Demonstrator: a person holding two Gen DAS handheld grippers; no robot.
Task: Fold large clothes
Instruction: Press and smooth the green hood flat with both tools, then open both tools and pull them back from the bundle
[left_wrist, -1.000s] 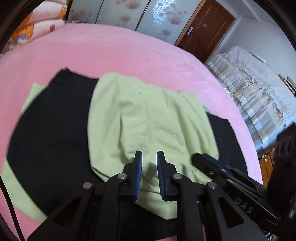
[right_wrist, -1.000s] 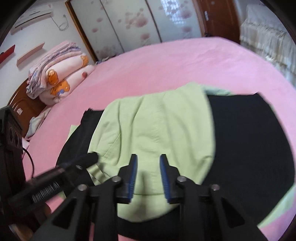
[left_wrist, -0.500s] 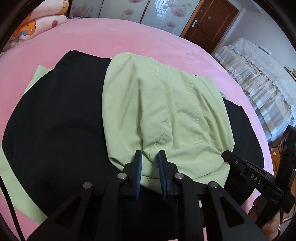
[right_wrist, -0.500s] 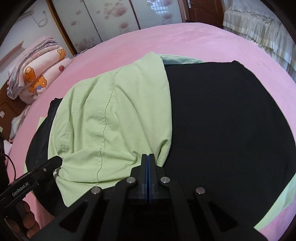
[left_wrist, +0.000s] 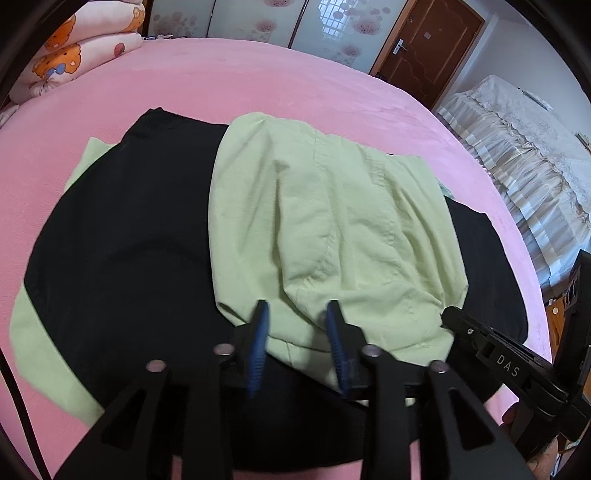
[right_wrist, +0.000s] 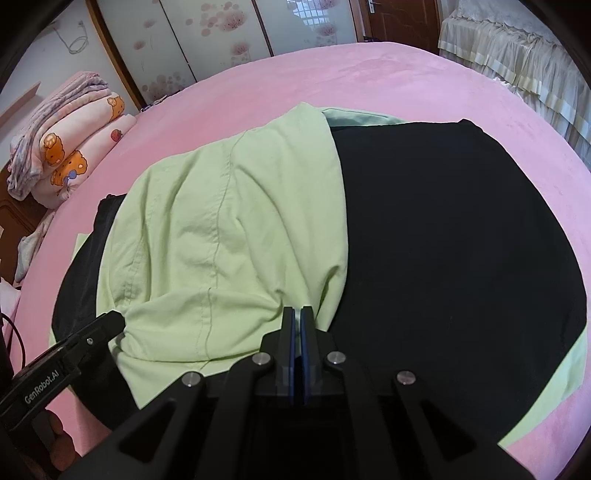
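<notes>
Garment: large black cloth garment w/ pale-green lining (left_wrist: 122, 258), spread flat on pink plush bed cover (left_wrist: 258, 81); black side up, green showing at edges.
Folded part: pale-green cotton flap (left_wrist: 332, 236) lies doubled over the black layer, wrinkled, seams visible; its near hem ends right at both sets of jaws.
L gripper: black two-finger gripper w/ blue pads (left_wrist: 297, 343); jaws opening, released. Green hem sits in the gap betw. pads, pads not pressing on it.
R gripper: same type (right_wrist: 296, 332); jaws clenched, pads nearly together. Pinched corner of green flap bunches into the tips; grasping the flap edge.
Ahead of L jaws: green flap, then bare pink cover.
Left of L jaws: wide black area, green strip at far edge.
Right of R jaws: broad black panel (right_wrist: 461, 240), green strip at its lower rim.
Cross-view: each gripper's tip shows in the other's view, both at the flap's near hem, apart.
Bkgd: folded pink bear-print quilts (right_wrist: 70, 147), brown wooden door (left_wrist: 428, 48), sliding floral wardrobe doors (right_wrist: 221, 40).
</notes>
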